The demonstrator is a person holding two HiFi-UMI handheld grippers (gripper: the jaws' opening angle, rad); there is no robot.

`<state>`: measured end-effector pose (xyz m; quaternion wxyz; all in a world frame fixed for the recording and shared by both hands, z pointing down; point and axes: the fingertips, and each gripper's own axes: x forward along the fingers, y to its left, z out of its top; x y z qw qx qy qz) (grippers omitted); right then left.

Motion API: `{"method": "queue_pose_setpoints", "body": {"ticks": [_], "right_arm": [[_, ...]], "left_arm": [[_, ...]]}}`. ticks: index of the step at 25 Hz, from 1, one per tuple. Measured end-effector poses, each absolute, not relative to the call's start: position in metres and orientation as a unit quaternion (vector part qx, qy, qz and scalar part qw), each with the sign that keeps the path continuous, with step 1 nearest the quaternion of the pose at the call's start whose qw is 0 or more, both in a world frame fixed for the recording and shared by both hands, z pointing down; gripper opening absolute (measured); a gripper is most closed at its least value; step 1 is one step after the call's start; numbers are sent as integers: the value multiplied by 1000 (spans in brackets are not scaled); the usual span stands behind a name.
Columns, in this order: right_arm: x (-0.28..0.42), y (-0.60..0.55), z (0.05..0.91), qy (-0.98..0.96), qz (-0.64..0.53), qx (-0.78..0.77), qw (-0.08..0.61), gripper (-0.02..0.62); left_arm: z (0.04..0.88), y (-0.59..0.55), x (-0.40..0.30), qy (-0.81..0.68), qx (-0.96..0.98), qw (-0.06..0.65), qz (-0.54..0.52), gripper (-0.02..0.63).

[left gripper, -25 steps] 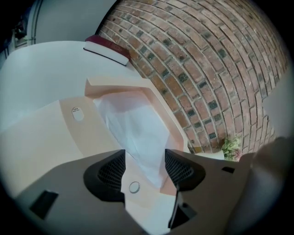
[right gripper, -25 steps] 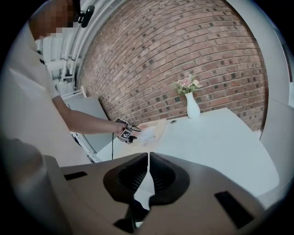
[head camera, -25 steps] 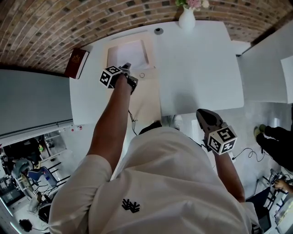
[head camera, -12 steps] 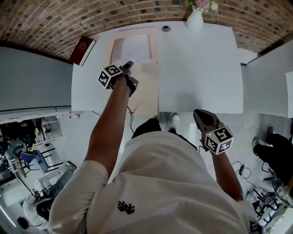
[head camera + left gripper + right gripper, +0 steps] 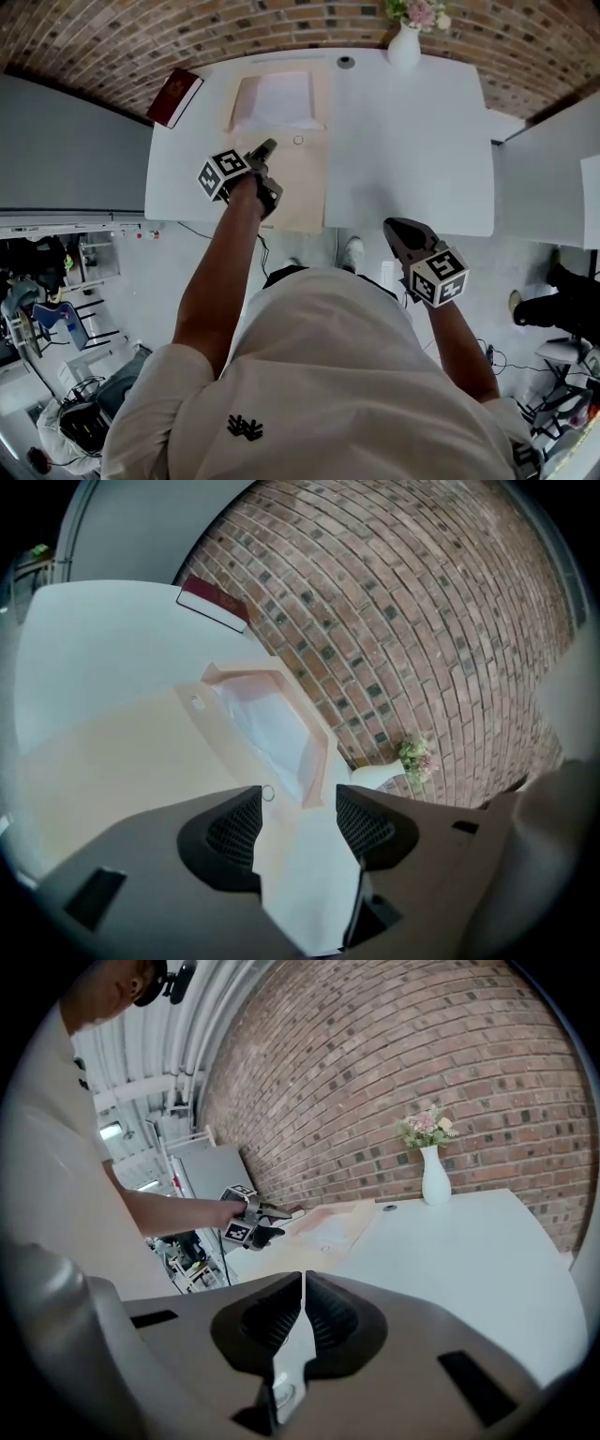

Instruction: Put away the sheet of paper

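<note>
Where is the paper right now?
In the head view the paper lies in the tray at the table's far edge, between the red book on its left and the vase on its right, just past the left gripper.

white paper point(image 5: 284, 97), beige tray point(image 5: 240, 108), red brick wall point(image 5: 94, 37), maroon book point(image 5: 174, 97).

The head view looks steeply down on the white table point(image 5: 412, 141); both gripper views skim it toward the brick wall point(image 5: 422, 621).
</note>
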<state>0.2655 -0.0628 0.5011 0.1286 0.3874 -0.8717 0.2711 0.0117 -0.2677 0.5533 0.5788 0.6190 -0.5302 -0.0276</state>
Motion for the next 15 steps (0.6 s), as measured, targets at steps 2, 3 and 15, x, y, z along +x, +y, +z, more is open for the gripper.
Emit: {"method": "queue_pose_setpoints", "body": {"ticks": [2,3,15], "right_arm": [[255,-65,498,-875,267,382,132,35],[248,-66,497,-876,265,379,135,35],[132,-71,484,-887,247,357,157,34]], "left_arm": [[547,-260,10,-520,629,577,-27,247],[545,-256,7,-518,633,575,-24,232],[517,-187,-73,-457,692,559,-1,34]]}}
